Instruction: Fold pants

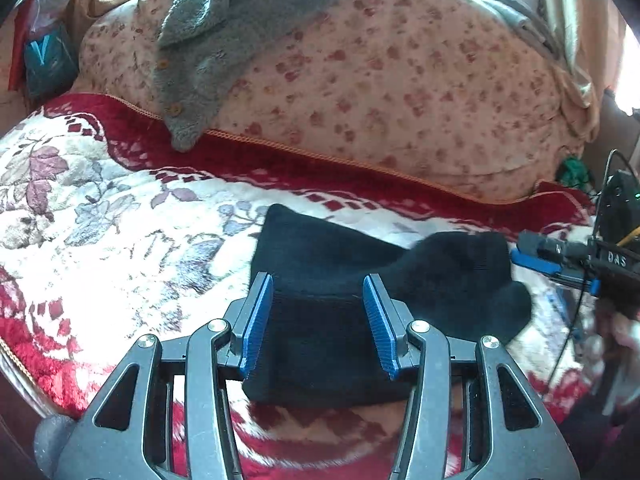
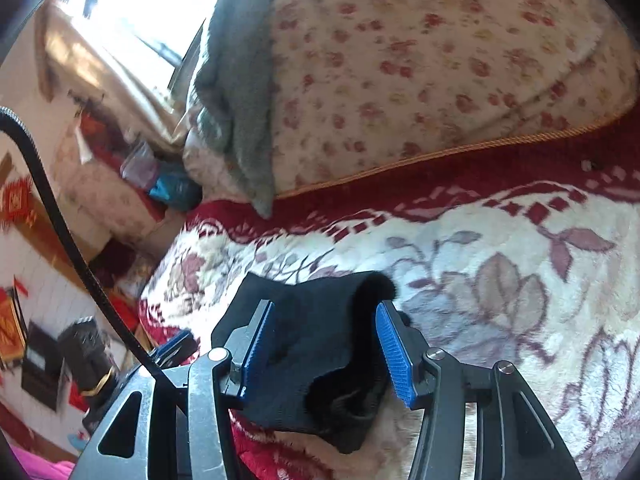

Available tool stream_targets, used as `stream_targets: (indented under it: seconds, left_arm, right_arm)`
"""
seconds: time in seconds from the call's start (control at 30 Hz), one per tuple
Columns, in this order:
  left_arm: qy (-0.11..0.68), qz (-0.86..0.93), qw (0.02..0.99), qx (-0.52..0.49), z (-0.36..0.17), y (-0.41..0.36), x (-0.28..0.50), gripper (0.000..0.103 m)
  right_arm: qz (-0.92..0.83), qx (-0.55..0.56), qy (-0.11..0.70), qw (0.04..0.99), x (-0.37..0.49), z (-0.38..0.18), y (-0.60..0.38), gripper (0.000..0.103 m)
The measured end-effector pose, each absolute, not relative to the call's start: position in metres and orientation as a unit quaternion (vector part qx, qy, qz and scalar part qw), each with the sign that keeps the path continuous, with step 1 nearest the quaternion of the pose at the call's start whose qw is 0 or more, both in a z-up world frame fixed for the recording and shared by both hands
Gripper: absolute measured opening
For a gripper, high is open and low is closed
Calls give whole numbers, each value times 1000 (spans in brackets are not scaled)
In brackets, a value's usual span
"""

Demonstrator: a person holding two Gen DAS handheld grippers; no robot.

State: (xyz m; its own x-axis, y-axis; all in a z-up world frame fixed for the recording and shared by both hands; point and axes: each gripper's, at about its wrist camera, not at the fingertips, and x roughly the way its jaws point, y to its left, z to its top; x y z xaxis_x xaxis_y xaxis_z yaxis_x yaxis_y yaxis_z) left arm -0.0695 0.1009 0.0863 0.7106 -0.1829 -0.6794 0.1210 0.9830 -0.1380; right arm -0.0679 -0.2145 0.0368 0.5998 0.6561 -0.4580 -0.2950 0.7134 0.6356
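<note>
The black pants (image 1: pixel 340 280) lie folded into a small bundle on the red and white floral blanket (image 1: pixel 100 208). My left gripper (image 1: pixel 318 304) is open, its blue-padded jaws spread just over the near part of the bundle. In the right wrist view the pants (image 2: pixel 312 344) show a loose rolled end toward the right. My right gripper (image 2: pixel 324 340) is open over that end, holding nothing. The right gripper also shows at the right edge of the left wrist view (image 1: pixel 560 260).
A big flowered pillow (image 1: pixel 380 80) lies behind the blanket, with a grey knitted cardigan (image 1: pixel 200 48) draped over it. A teal packet (image 1: pixel 48 60) sits at the far left. The bed edge and room floor (image 2: pixel 48 340) lie left in the right wrist view.
</note>
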Motion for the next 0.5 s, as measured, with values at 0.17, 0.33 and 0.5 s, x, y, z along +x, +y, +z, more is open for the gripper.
stream_targets:
  seconds: [0.17, 0.33, 0.5]
  left_arm:
    - [388, -60, 919, -35, 67, 102, -44, 47]
    - [404, -42, 913, -29, 54, 100, -13, 47]
    - [415, -33, 909, -19, 47, 96, 9, 47]
  right_arm:
    - [257, 217, 397, 854, -54, 15, -189, 47]
    - [287, 159, 380, 865, -59, 18, -171, 21]
    - [290, 181, 371, 863, -66, 18, -187, 16]
